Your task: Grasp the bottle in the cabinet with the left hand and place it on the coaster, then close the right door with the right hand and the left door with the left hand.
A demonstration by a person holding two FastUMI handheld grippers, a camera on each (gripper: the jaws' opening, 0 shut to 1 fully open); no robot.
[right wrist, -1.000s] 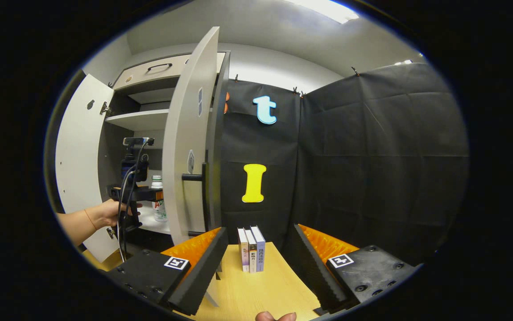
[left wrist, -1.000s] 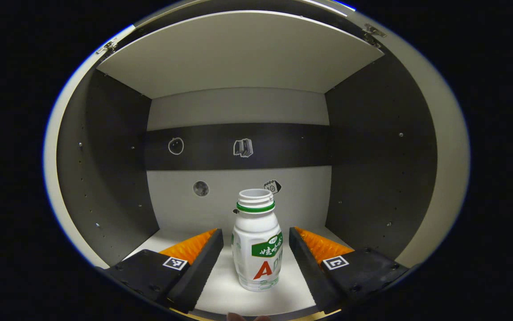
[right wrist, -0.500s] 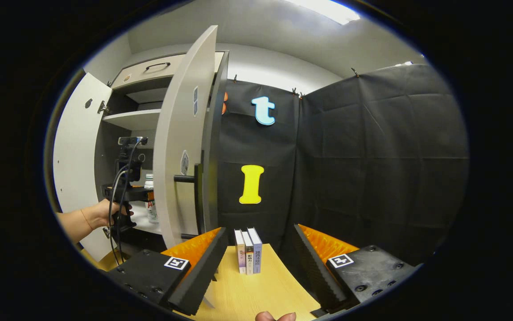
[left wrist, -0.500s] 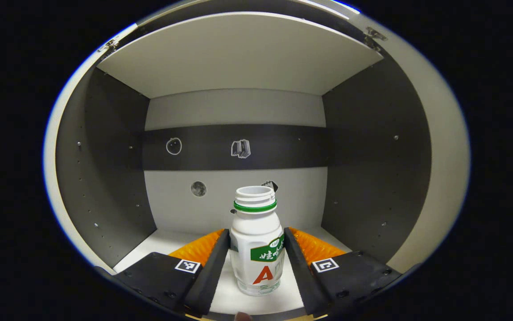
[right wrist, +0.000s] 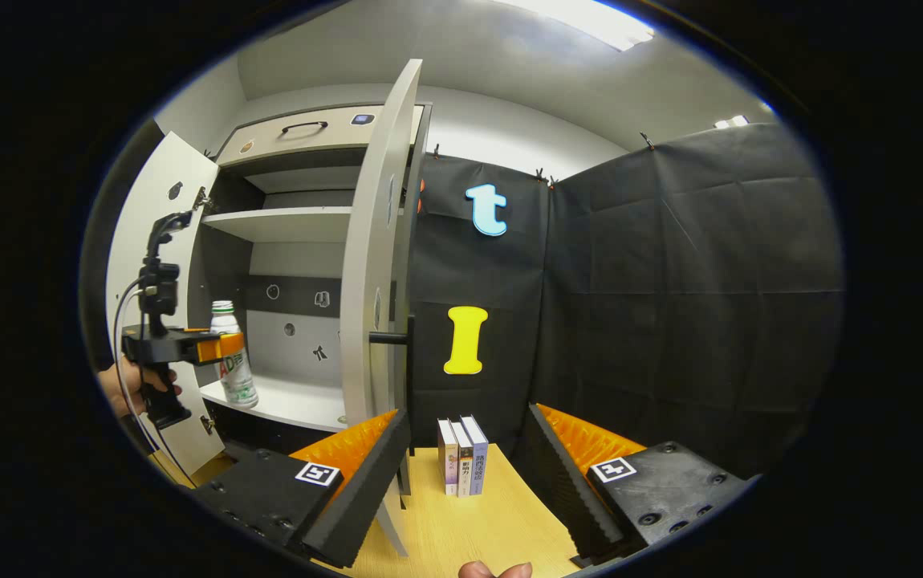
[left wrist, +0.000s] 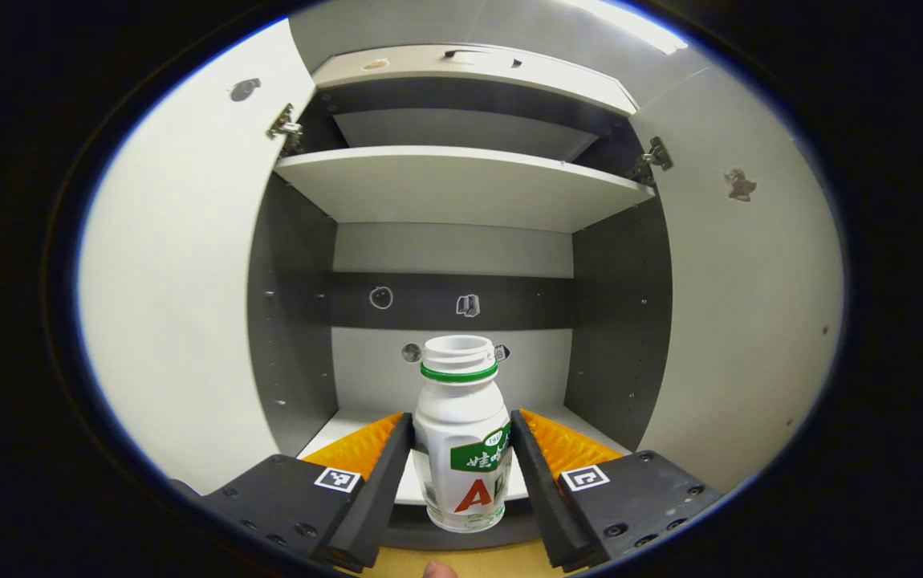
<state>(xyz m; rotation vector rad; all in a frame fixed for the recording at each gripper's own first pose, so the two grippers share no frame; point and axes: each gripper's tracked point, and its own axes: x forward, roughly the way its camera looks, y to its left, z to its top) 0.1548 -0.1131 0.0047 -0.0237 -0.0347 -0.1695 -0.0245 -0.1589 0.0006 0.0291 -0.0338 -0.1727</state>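
Bottle [left wrist: 461, 437] pinched by left tool [left wrist: 461, 474], now pulled out past cabinet [left wrist: 461, 189] shelf; right tool [right wrist: 469, 474] spread.

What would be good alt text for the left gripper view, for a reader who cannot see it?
The left gripper is shut on an upright, uncapped white bottle, held in front of an open cabinet. Both cabinet doors stand open at the sides, and a shelf crosses the cabinet above the bottle.
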